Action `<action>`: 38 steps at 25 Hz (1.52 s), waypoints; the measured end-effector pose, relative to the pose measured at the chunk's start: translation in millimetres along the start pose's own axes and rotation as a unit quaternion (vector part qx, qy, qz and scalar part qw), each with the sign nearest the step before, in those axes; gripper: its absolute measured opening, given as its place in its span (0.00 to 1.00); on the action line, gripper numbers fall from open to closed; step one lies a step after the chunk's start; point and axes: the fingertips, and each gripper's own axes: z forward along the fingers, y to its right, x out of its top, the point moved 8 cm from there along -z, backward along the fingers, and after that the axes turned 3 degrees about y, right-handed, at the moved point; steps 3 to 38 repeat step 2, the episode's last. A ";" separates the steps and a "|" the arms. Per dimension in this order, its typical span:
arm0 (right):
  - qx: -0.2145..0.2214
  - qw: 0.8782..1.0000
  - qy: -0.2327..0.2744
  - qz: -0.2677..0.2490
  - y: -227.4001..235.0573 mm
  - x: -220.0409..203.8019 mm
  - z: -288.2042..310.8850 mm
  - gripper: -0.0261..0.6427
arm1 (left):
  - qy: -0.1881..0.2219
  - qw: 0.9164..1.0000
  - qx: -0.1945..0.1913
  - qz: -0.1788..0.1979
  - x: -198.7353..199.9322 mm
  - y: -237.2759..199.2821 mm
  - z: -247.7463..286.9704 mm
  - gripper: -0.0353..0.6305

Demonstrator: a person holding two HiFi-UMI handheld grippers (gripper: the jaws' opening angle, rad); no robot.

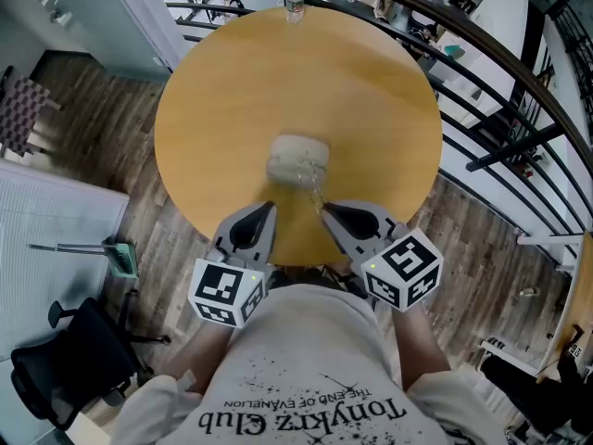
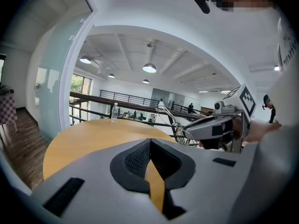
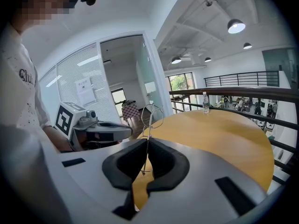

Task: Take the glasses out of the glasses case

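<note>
The glasses [image 3: 147,134] hang just beside the glasses case [image 1: 297,158], over the table [image 1: 232,82]. Your right gripper [image 3: 146,146] pinches one thin wire arm. They look light and bendy, so squeeze softly. Your left gripper [image 2: 150,146] is closed on nothing.

Glasses [image 3: 152,115]: thin wire frame, clear lenses, one slim arm pinched between the closed jaws of the right gripper [image 3: 146,142], lens loops standing up past the jaw tips. Glasses case [image 1: 298,159]: pale, oblong, lying just ahead of both sets of jaw tips, roughly midway between them; lid state unclear.
</note>
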 end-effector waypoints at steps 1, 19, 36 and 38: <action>0.000 1.000 0.000 0.000 0.7 -0.5 0.5 0.09 | 0.000 1.000 0.001 -0.001 -0.5 -0.6 0.6 0.09; 0.001 1.000 -0.001 0.000 1.4 -0.9 1.0 0.09 | 0.000 1.000 0.002 -0.001 -0.9 -1.1 1.1 0.09; 0.001 1.000 -0.001 0.000 1.4 -0.9 1.0 0.09 | 0.000 1.000 0.002 -0.001 -0.9 -1.1 1.1 0.09; 0.001 1.000 -0.001 0.000 1.4 -0.9 1.0 0.09 | 0.000 1.000 0.002 -0.001 -0.9 -1.1 1.1 0.09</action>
